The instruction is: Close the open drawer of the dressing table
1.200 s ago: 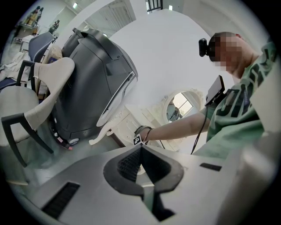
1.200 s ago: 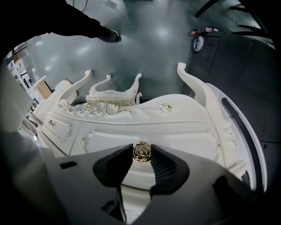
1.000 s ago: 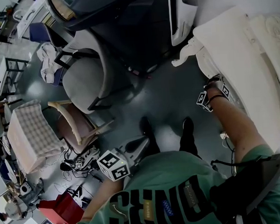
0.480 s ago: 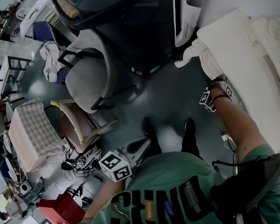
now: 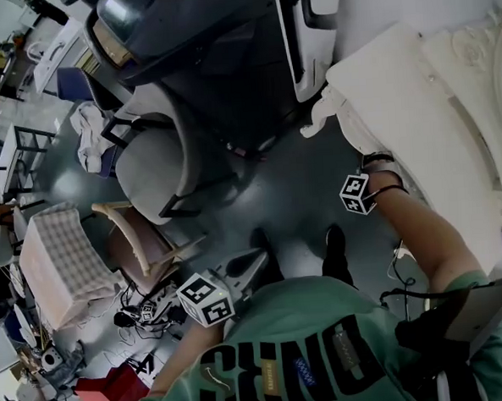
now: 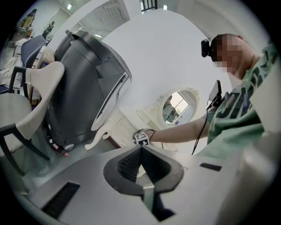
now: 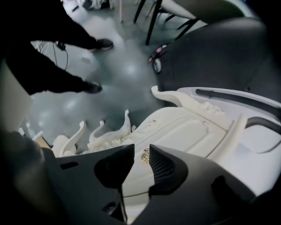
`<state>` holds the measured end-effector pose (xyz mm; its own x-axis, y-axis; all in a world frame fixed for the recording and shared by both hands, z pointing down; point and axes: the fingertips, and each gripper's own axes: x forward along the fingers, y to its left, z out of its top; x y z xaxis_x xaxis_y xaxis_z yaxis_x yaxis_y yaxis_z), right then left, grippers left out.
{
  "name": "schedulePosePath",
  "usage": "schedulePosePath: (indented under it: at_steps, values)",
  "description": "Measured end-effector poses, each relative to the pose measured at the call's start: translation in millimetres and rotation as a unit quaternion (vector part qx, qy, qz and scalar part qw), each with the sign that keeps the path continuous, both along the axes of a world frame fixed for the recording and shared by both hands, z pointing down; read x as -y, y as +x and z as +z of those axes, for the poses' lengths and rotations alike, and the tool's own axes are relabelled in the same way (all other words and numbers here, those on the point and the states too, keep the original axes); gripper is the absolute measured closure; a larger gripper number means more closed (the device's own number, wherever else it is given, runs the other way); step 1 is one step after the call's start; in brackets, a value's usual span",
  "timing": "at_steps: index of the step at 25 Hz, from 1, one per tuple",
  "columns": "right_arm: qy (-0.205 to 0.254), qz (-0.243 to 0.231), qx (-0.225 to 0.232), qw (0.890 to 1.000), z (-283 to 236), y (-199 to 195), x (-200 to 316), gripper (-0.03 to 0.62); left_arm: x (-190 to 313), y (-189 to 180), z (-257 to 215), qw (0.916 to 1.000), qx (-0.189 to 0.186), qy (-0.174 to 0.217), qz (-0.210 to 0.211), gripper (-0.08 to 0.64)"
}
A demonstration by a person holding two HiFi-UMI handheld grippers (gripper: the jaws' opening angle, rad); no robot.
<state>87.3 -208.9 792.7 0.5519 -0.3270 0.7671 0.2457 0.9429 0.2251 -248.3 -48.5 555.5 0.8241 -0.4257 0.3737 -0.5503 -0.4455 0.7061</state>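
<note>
Saw a grey armchair at far left, beside a dark bulky machine. Noted a checked cloth, tangled cables and a red bag at near left.

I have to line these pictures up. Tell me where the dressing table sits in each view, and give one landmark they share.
Head view: the dressing table lies along the right side, seen from above.
Left gripper view: it is at centre, below its oval mirror.
Right gripper view: it fills the lower middle, with its carved front facing the camera.
Shared landmark: the large dark grey unit beside the table.
</note>
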Motion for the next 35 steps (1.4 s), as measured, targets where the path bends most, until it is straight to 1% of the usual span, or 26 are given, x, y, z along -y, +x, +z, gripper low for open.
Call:
schedulePosePath:
  at_steps: [1,3,5,7,9,11,12,14,17,19,21,24,25,26,28,30,32,35]
  values:
    - [0.006,0.006,0.038,0.999,-7.6,-9.5,-5.6,0.485,3.7,7.5,-4.4,1.0,0.0,0.006,0.006,0.553]
    - [0.017,0.004,0.105,0.994,-23.9,-24.3,-18.4,0.489,11.8,27.1,-15.1,0.9996,0.0,0.018,0.023,0.553]
    - [0.023,0.017,0.17,0.985,-40.4,-29.5,-33.5,0.492,21.1,51.8,-26.4,0.9985,0.002,0.032,0.044,0.553]
    - [0.028,0.052,0.234,0.971,-58.8,-24.1,-48.0,0.497,31.6,79.3,-38.6,0.9964,0.006,0.049,0.069,0.552]
    - [0.033,0.104,0.296,0.949,-78.9,-10.0,-60.6,0.506,42.3,107.1,-52.8,0.9938,0.007,0.067,0.088,0.552]
    - [0.043,0.169,0.353,0.919,-99.9,14.1,-70.9,0.515,52.0,135.9,-69.4,0.9911,0.005,0.085,0.102,0.552]
    - [0.049,0.204,0.378,0.902,-110.1,29.5,-75.6,0.518,55.9,151.1,-78.0,0.9897,0.003,0.094,0.108,0.552]
    - [0.059,0.274,0.426,0.86,-128.4,62.7,-85.5,0.527,61.7,182.5,-93.2,0.9864,0.001,0.109,0.123,0.552]
    - [0.065,0.356,0.491,0.792,-151.6,111.3,-103.3,0.545,65.1,230.5,-110.6,0.9776,0.007,0.134,0.162,0.553]
    - [0.07,0.395,0.527,0.749,-166.0,142.2,-116.4,0.554,64.7,261.0,-121.4,0.9721,0.01,0.146,0.183,0.553]
    - [0.075,0.425,0.561,0.706,-175.5,168.2,-128.1,0.558,64.2,287.6,-132.2,0.9685,0.009,0.155,0.194,0.554]
    - [0.071,0.459,0.613,0.639,-188.0,188.6,-140.6,0.561,65.7,320.8,-144.6,0.9641,0.005,0.167,0.206,0.553]
    - [0.07,0.467,0.627,0.62,-191.9,193.2,-144.3,0.563,67.6,331.9,-147.7,0.9617,0.004,0.171,0.214,0.552]
    - [0.069,0.473,0.639,0.603,-195.2,197.8,-148.0,0.563,70.4,343.0,-150.3,0.9587,0.004,0.175,0.224,0.553]
    - [0.067,0.484,0.655,0.576,-199.7,206.9,-154.7,0.565,78.2,361.9,-154.4,0.9528,0.004,0.181,0.244,0.553]
    - [0.061,0.493,0.666,0.557,-201.3,213.8,-157.5,0.563,86.6,370.7,-157.5,0.951,0.007,0.184,0.249,0.553]
    - [0.058,0.504,0.67,0.542,-199.5,220.8,-156.2,0.563,95.3,374.3,-158.1,0.9521,0.005,0.182,0.246,0.553]
    - [0.066,0.52,0.671,0.524,-200.7,228.9,-145.0,0.564,113.4,382.2,-150.1,0.9516,-0.001,0.173,0.254,0.552]
